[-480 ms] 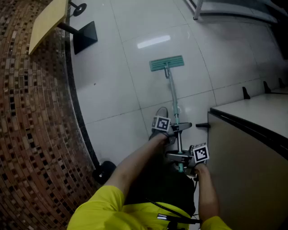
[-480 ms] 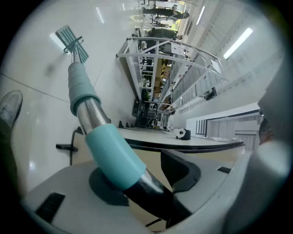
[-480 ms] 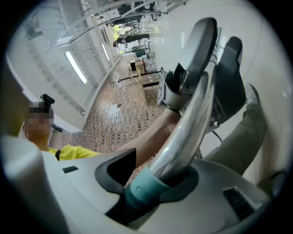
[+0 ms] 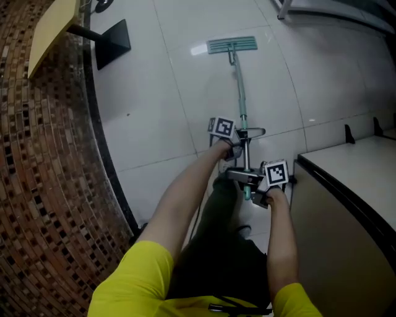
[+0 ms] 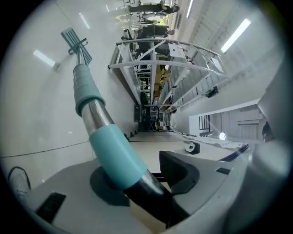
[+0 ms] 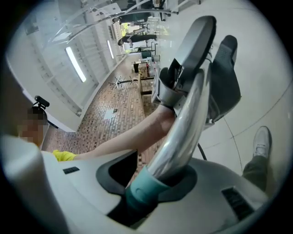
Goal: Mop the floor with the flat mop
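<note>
A flat mop with a teal head (image 4: 232, 44) lies flat on the white tiled floor (image 4: 154, 93), far ahead of me. Its silver pole (image 4: 239, 93) with teal sleeves runs back to my hands. My left gripper (image 4: 238, 143) is shut on the pole, higher toward the head; its own view shows the pole (image 5: 98, 121) clamped between the jaws and the mop head (image 5: 75, 41) far off. My right gripper (image 4: 250, 186) is shut on the pole's teal end (image 6: 149, 189), with the pole (image 6: 185, 123) rising toward the left gripper (image 6: 197, 59).
A brown mosaic wall (image 4: 43, 186) curves along the left. A black base plate (image 4: 111, 43) of a stand sits at the back left. A white counter (image 4: 352, 186) stands close on the right. A metal frame (image 4: 322, 9) is at the top right. My shoe (image 6: 262, 141) is near.
The mop head has slid farther away across the tiles. Both grippers moved forward with the pole, still clamped on it.
</note>
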